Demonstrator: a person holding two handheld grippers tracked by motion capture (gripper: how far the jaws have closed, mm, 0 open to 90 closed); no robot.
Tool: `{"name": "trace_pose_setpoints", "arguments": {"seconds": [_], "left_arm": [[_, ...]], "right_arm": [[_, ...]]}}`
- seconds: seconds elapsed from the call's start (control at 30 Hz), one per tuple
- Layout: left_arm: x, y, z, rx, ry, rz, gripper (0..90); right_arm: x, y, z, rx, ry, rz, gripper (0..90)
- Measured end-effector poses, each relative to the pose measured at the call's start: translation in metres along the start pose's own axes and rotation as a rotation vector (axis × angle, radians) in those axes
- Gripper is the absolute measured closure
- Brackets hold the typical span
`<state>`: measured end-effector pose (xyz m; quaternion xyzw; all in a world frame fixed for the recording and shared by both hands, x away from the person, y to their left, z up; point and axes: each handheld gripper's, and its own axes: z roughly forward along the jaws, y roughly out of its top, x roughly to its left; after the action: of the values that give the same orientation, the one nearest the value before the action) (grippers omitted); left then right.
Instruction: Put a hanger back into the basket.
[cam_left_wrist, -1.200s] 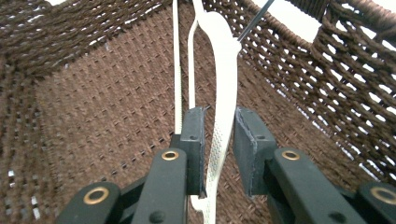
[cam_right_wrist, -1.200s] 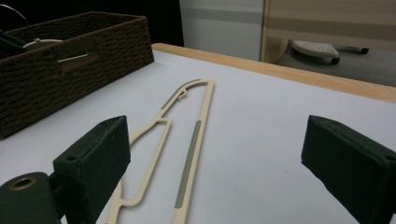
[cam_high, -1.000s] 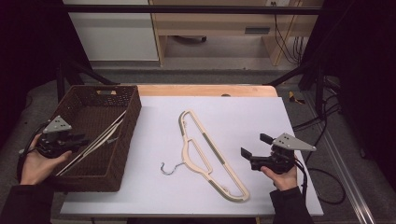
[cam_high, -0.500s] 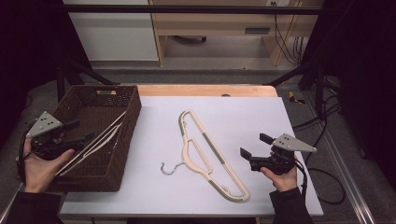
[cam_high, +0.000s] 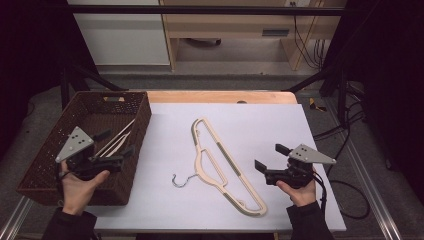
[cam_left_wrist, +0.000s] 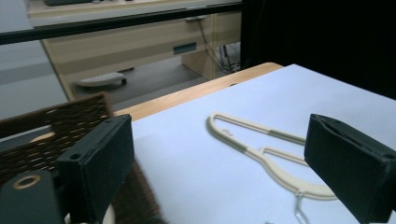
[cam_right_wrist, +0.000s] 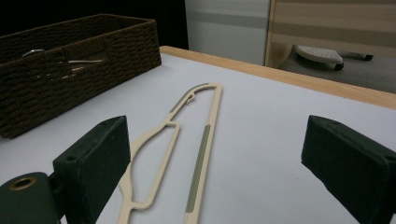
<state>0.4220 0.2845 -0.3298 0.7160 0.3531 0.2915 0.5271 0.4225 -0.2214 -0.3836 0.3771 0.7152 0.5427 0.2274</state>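
Both tongs, left (cam_high: 116, 149) and right (cam_high: 266, 156), gape released; basket (cam_high: 47, 170) wall half-hides its hanger (cam_high: 114, 140).

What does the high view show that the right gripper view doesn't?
High view alone: both hands, the left gripper open over the basket, the right gripper open from above, and the metal hook of the cream hanger. Right gripper view alone: a close look along its own black jaws, standing wide. Shared: hanger, basket holding hangers, white table.
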Motion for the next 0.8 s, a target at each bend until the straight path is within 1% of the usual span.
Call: {"name": "trace_pose_setpoints", "arguments": {"seconds": [0.03, 0.13, 0.17, 0.23, 0.27, 0.3, 0.33, 0.43, 0.47, 0.5, 0.53, 0.57, 0.6, 0.67, 0.7, 0.73, 0.77, 0.8], "left_arm": [[-0.004, -0.001, 0.003, -0.006, -0.005, -0.002, 8.2], [-0.013, -0.002, 0.010, -0.021, -0.039, -0.011, 8.1], [-0.016, -0.003, 0.012, -0.023, -0.054, -0.020, 8.2], [-0.022, -0.005, 0.017, -0.021, -0.080, -0.022, 8.4], [-0.025, -0.007, 0.019, -0.016, -0.089, -0.019, 8.7], [-0.025, -0.007, 0.019, -0.016, -0.089, -0.019, 9.1], [-0.030, -0.010, 0.024, -0.013, -0.113, -0.025, 9.2], [-0.037, -0.017, 0.032, 0.019, -0.137, -0.012, 9.6], [-0.037, -0.017, 0.032, 0.019, -0.137, -0.012, 9.6], [-0.042, -0.022, 0.038, 0.039, -0.148, -0.007, 9.6], [-0.042, -0.022, 0.038, 0.039, -0.148, -0.007, 9.7], [-0.045, -0.026, 0.044, 0.063, -0.155, 0.001, 9.7], [-0.047, -0.028, 0.046, 0.073, -0.160, 0.005, 9.8], [-0.049, -0.030, 0.049, 0.079, -0.163, 0.005, 10.0], [-0.054, -0.034, 0.054, 0.095, -0.171, 0.006, 10.1], [-0.056, -0.035, 0.057, 0.102, -0.178, 0.010, 10.2], [-0.056, -0.035, 0.057, 0.102, -0.178, 0.010, 10.4], [-0.061, -0.039, 0.062, 0.120, -0.186, 0.021, 10.5]], "right_arm": [[0.001, 0.000, 0.000, 0.004, -0.006, 0.002, 8.3], [0.002, 0.000, 0.001, 0.000, 0.001, 0.001, 8.2], [0.002, -0.001, 0.001, -0.001, 0.000, 0.002, 8.1], [0.002, -0.001, 0.001, -0.003, 0.000, 0.001, 7.8], [0.002, -0.001, 0.001, -0.006, -0.003, -0.002, 7.8], [0.002, -0.001, 0.001, -0.006, -0.003, -0.002, 7.8], [0.002, -0.001, 0.000, -0.005, -0.001, -0.001, 7.7], [0.002, -0.002, 0.000, -0.004, -0.002, 0.002, 7.7], [0.002, -0.002, 0.001, -0.003, -0.005, 0.004, 7.7], [0.002, -0.003, 0.001, -0.003, -0.004, 0.005, 7.8], [0.002, -0.003, 0.001, -0.003, -0.004, 0.005, 7.8], [0.002, -0.003, 0.002, 0.001, -0.006, 0.003, 7.7], [0.003, -0.003, 0.002, 0.002, -0.006, 0.003, 7.7], [0.003, -0.004, 0.002, 0.003, 0.001, -0.004, 7.7], [0.003, -0.004, 0.002, 0.003, -0.003, -0.002, 7.7], [0.004, -0.004, 0.002, 0.006, -0.003, 0.002, 7.7], [0.003, -0.004, 0.003, 0.005, -0.003, 0.001, 7.8], [0.003, -0.004, 0.003, 0.004, -0.002, 0.003, 7.8]]}}
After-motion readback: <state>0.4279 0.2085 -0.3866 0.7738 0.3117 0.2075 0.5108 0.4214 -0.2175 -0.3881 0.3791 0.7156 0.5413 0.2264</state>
